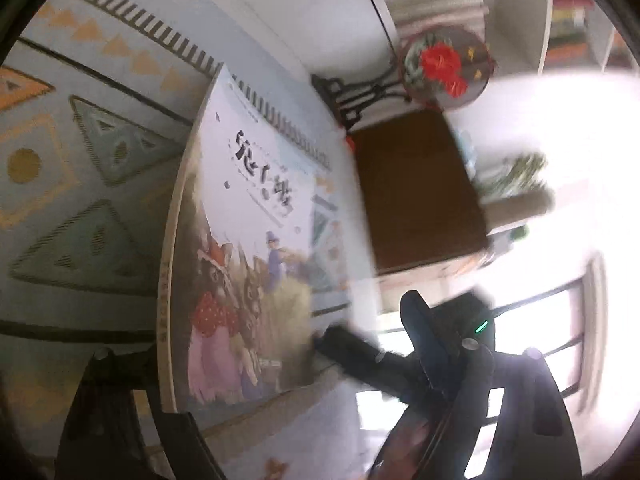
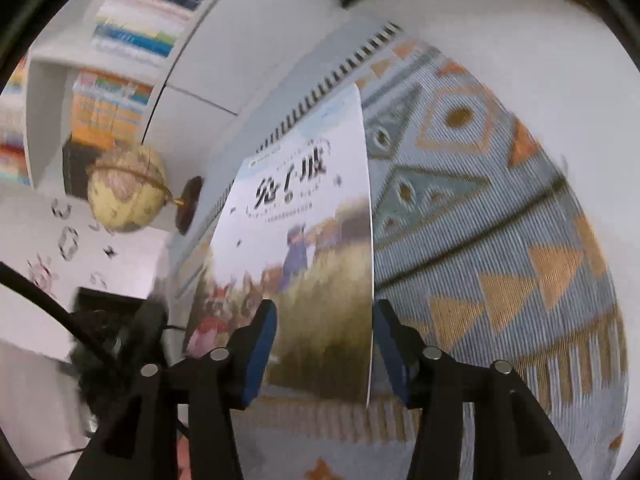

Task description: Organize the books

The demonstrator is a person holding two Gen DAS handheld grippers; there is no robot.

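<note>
A thin, stiff-covered picture book [image 2: 304, 256] lies flat on the patterned rug [image 2: 500, 240]; the right gripper [image 2: 324, 344] fingers straddle its near edge without pressing, the left gripper [image 1: 256, 412] stands wide at its far-left side, empty: light, probably slippery, best pinched at the spine.

The book [image 2: 304, 248] stands on the rug [image 2: 500, 240]; the globe [image 2: 126, 192] is to its left, before the bookshelf [image 2: 120, 60].
</note>
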